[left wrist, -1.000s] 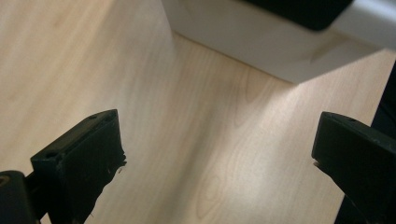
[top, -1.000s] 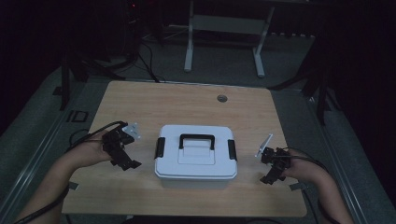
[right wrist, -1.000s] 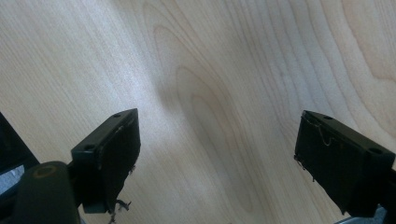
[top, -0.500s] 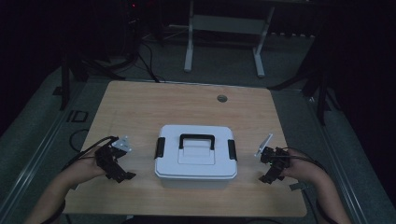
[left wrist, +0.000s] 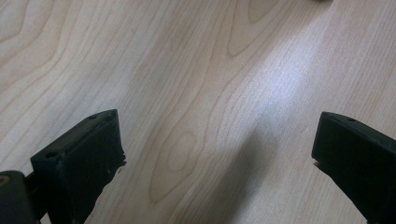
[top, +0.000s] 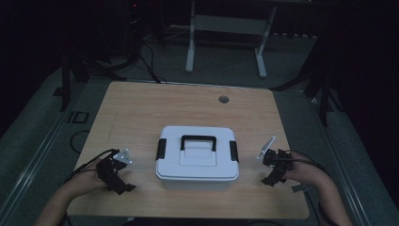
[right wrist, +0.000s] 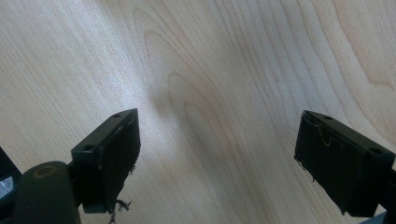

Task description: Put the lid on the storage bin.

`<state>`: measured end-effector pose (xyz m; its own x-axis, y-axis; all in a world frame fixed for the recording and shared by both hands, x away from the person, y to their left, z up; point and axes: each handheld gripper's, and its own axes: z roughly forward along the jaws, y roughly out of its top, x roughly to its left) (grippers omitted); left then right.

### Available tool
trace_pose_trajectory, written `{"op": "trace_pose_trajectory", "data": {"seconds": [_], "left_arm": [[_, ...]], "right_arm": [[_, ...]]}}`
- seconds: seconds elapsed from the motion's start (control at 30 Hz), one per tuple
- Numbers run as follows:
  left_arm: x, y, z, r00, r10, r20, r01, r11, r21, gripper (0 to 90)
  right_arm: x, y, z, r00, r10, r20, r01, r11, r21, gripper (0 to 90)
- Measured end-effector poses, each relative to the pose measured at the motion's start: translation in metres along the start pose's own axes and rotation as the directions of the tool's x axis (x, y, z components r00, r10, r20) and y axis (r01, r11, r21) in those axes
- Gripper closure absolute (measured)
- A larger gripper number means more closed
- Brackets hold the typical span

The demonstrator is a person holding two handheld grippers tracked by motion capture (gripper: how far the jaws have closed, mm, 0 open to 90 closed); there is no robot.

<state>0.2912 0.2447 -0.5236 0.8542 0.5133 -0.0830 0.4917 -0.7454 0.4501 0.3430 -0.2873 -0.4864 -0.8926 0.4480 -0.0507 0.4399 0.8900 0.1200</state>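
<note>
1. White plastic is seen at the middle of the wooden table [top: 141, 108] in the high view: a lidded storage box [top: 197, 157] with a black handle [top: 198, 141] lying flat on its lid and a black latch at each short end. The left gripper [top: 113, 172] is held low over the near left part of the table, well apart from the box, with the forearm entering from the bottom left corner and angled toward the box. The right gripper [top: 275, 167] is held just beside the box's right end without touching it, the forearm coming up from the bottom right and the hand [top: 301, 172] wrapped around the grip.

2. Bare wood grain is shown in the left gripper view between two black jaws set wide apart, with nothing held between them; the left gripper [left wrist: 217, 154] is pointed down at the tabletop.

3. Pale wood is likewise shown in the right gripper view; the jaws of the right gripper [right wrist: 217, 154] are spread wide, nothing is clamped, and the table is faced closely.
</note>
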Motion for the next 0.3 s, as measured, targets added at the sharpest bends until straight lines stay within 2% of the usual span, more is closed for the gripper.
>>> {"op": "trace_pose_trajectory", "data": {"seconds": [0.17,0.3], "left_arm": [[-0.002,-0.007,0.005,0.9997,-0.024,0.003,0.024,0.9996,0.013,1.6],[-0.003,-0.013,0.005,0.9993,-0.031,-0.020,0.031,0.9995,-0.010,1.5]], "right_arm": [[-0.001,-0.002,0.001,1.0000,-0.002,0.001,0.002,1.000,-0.002,13.9],[-0.001,-0.002,0.000,1.0000,0.000,0.003,0.000,1.000,0.005,13.9]]}}
